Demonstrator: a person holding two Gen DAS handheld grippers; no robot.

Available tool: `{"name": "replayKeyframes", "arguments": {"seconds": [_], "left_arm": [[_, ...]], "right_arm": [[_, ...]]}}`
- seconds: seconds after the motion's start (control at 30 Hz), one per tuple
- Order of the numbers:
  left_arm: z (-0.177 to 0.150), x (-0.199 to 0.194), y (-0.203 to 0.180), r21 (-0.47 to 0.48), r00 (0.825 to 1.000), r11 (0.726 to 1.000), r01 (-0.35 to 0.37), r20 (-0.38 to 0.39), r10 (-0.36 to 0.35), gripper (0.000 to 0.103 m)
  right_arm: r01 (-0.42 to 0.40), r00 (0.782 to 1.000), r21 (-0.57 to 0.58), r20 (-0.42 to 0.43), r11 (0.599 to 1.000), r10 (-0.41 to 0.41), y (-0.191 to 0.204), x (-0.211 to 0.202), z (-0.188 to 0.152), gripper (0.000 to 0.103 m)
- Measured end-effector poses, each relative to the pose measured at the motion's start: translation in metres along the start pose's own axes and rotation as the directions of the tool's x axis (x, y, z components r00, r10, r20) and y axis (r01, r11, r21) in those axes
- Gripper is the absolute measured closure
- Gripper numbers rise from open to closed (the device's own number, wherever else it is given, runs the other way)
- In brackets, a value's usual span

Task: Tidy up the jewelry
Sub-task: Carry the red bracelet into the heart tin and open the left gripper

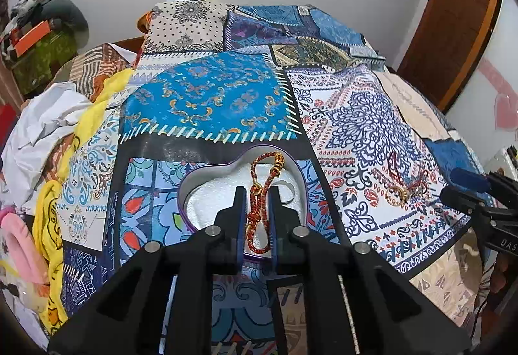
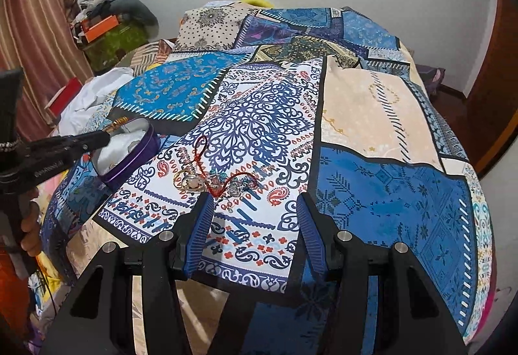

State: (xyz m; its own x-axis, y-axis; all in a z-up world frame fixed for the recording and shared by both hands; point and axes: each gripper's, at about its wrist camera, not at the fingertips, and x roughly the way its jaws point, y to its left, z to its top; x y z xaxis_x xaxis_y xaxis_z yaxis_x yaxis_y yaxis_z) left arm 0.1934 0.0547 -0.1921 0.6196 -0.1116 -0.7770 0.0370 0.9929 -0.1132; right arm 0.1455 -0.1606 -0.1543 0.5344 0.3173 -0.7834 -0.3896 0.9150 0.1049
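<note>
The left hand-held gripper (image 1: pixel 257 193) is closed on a red-and-gold braided cord (image 1: pixel 259 193), holding it over the heart-shaped purple tin (image 1: pixel 184 193) that sits on the patchwork bedspread (image 1: pixel 207 102); the cord's far end, with its gold beads, drapes against the tin's far rim. The right hand-held gripper (image 2: pixel 255 216) hangs with its jaws wide apart and nothing between them, just on the near side of a small heap of remaining jewelry (image 2: pixel 210 180): gold rings, a thin red string and some teal beads, lying on the bed to the right of the tin. By my judgement the sorting is partway along. One piece is going into the tin, not yet let go, and the heap is still to be moved.
</note>
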Motion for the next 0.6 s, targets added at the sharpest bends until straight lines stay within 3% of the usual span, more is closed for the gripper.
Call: {"name": "replayKeyframes", "arguments": {"seconds": [0.03, 0.1, 0.17, 0.3, 0.6], "left_arm": [[0.000, 0.000, -0.002, 0.007, 1.000, 1.000, -0.001, 0.002, 0.001, 0.084], [0.001, -0.003, -0.007, 0.025, 1.000, 1.000, -0.010, 0.012, 0.010, 0.067], [0.003, -0.006, -0.011, 0.039, 0.999, 0.999, -0.017, 0.029, 0.016, 0.062], [0.008, -0.013, -0.018, 0.051, 0.999, 0.999, -0.012, 0.048, 0.009, 0.061], [0.010, -0.020, -0.051, 0.099, 0.995, 0.992, 0.078, 0.058, -0.084, 0.061]], "right_arm": [[-0.004, 1.000, 0.001, 0.001, 1.000, 0.004, 0.000, 0.001, 0.000, 0.054], [-0.011, 1.000, 0.002, 0.000, 1.000, 0.011, 0.001, 0.004, 0.001, 0.058], [-0.022, 1.000, 0.003, -0.006, 1.000, 0.022, 0.002, 0.008, 0.002, 0.065], [-0.036, 0.999, 0.005, -0.009, 0.999, 0.036, 0.003, 0.012, 0.004, 0.073], [-0.086, 0.996, -0.013, -0.026, 0.996, 0.086, 0.008, 0.019, 0.004, 0.088]]}}
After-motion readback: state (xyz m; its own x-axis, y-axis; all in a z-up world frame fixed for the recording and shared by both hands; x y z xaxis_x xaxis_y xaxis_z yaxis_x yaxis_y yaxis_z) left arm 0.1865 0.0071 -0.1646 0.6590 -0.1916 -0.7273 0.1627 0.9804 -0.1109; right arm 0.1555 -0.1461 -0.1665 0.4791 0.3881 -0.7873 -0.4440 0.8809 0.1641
